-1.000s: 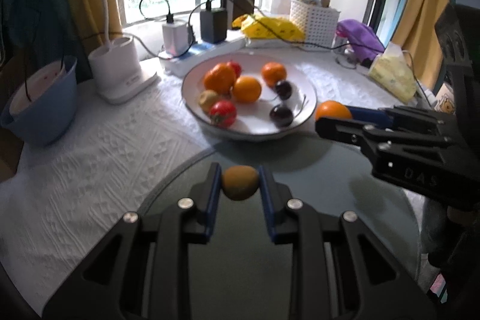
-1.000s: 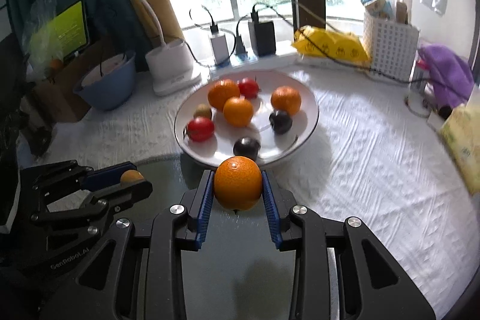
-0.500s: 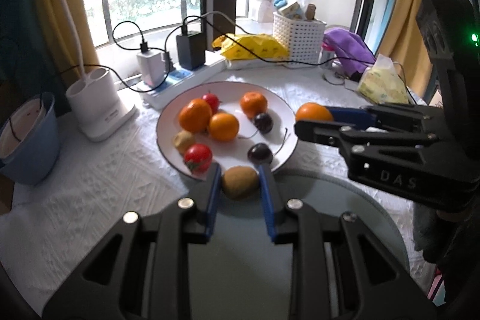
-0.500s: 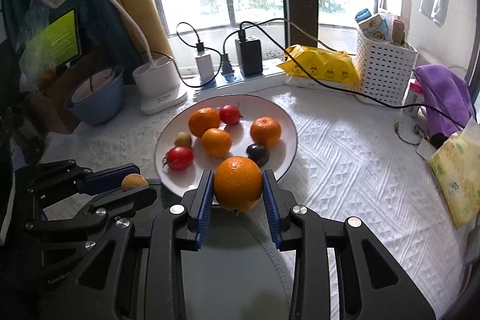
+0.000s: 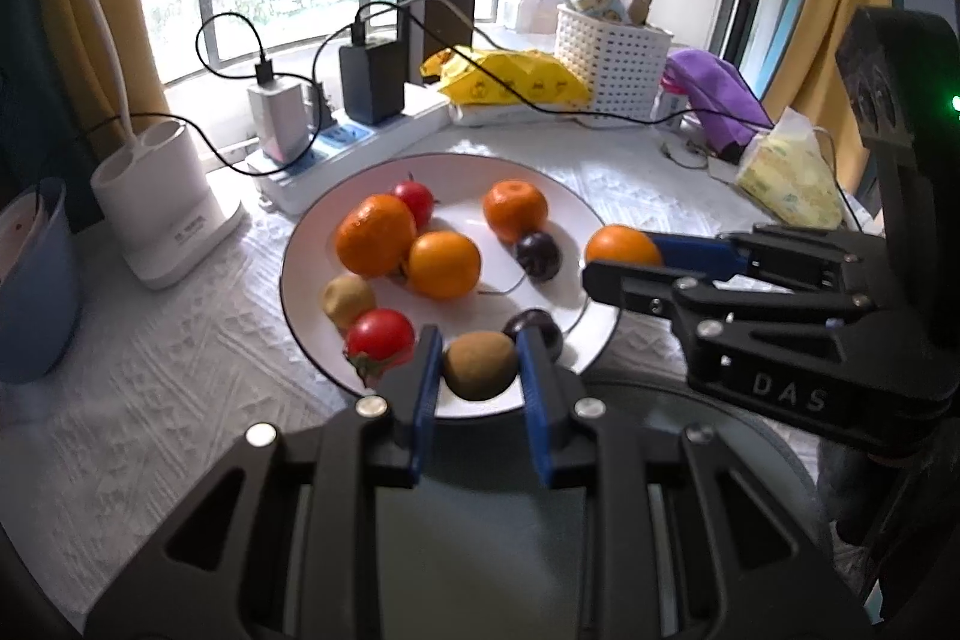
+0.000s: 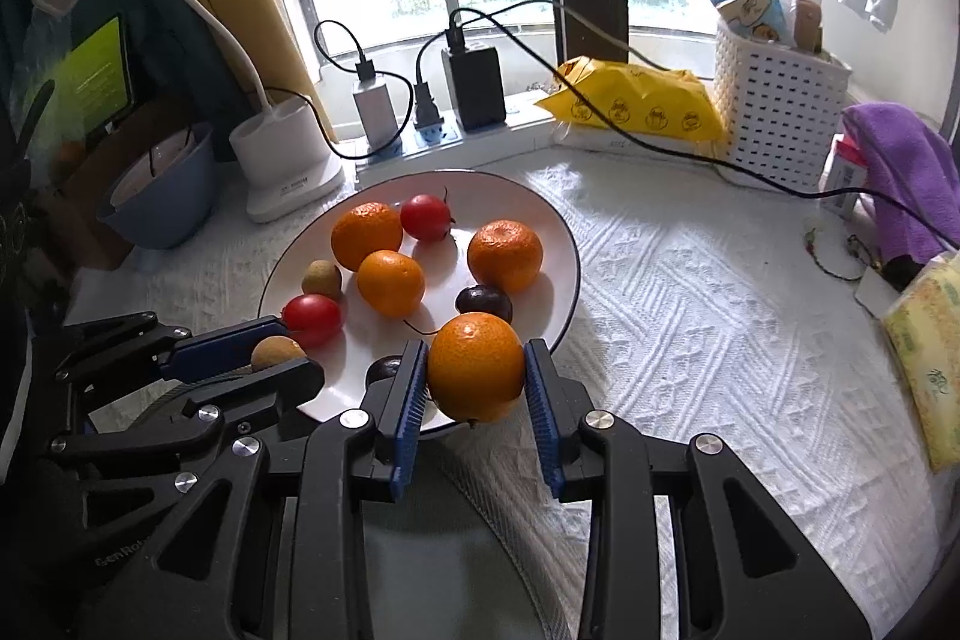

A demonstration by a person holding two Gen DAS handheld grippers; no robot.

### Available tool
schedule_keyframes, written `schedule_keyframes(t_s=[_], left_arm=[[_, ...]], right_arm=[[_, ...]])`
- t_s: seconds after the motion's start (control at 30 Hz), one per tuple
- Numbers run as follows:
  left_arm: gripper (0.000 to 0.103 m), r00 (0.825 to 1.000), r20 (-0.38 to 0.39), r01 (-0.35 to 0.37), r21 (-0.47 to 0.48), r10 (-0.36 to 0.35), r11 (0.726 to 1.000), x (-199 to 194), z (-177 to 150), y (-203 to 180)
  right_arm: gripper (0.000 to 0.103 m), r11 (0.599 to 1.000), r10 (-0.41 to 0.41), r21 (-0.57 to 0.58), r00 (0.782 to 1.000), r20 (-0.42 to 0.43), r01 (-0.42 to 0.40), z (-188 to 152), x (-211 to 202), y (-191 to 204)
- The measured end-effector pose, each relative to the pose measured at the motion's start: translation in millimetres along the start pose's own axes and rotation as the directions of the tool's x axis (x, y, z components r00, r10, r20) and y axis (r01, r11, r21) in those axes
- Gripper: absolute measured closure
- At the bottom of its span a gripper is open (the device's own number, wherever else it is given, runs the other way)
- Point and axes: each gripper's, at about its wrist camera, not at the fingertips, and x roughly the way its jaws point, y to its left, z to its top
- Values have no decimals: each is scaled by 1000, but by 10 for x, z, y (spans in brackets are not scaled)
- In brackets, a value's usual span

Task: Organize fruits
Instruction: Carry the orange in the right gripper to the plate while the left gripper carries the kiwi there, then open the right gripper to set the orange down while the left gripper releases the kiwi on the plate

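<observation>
Left gripper (image 5: 480,367): closed on a brown kiwi (image 5: 480,364), both blue pads pressed to its sides, held over the near rim of the white plate (image 5: 300,244); in the right wrist view it shows low on the left (image 6: 282,358).
Right gripper (image 6: 477,376): closed on an orange (image 6: 476,375), pads touching it left and right, held over the plate's near right edge (image 6: 570,244); in the left wrist view it reaches in from the right (image 5: 621,259) with the orange (image 5: 621,244) at its tip.
Far left of the table: blue bowl (image 5: 36,280), then the white lamp base (image 5: 162,214), standing on a white textured cloth (image 5: 150,370).
Plate, left part: small kiwi (image 5: 348,298) beside a red tomato (image 5: 381,340); that tomato sits just left of the left gripper's finger.
Plate, middle: large mandarin (image 5: 375,235) touching a smaller orange (image 5: 444,265), with a second tomato (image 5: 414,202) behind them.
Plate, right part: another mandarin (image 5: 515,211) with a dark plum (image 5: 538,255) just in front of it; a second dark plum (image 5: 534,328) lies partly hidden behind the left gripper's right finger.
Behind the plate: power strip (image 5: 336,148) with two chargers plugged in.
Right back: yellow packet (image 5: 510,76), white basket (image 5: 609,70), purple cloth (image 5: 714,88).
Far right: tissue pack (image 5: 786,178).
</observation>
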Motion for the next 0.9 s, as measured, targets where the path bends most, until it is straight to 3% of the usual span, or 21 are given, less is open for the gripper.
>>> schedule_keyframes(t_s=[0.7,0.9], left_arm=[[75,999,-44,8,-35,-10,999,190,-2,82],[67,1000,-31,-1,-45,0,999,86,-5,71]], right_arm=[[69,999,-1,-33,1000,-19,1,-4,154,78],[69,999,-15,-33,1000,-7,15,-3,58,106]])
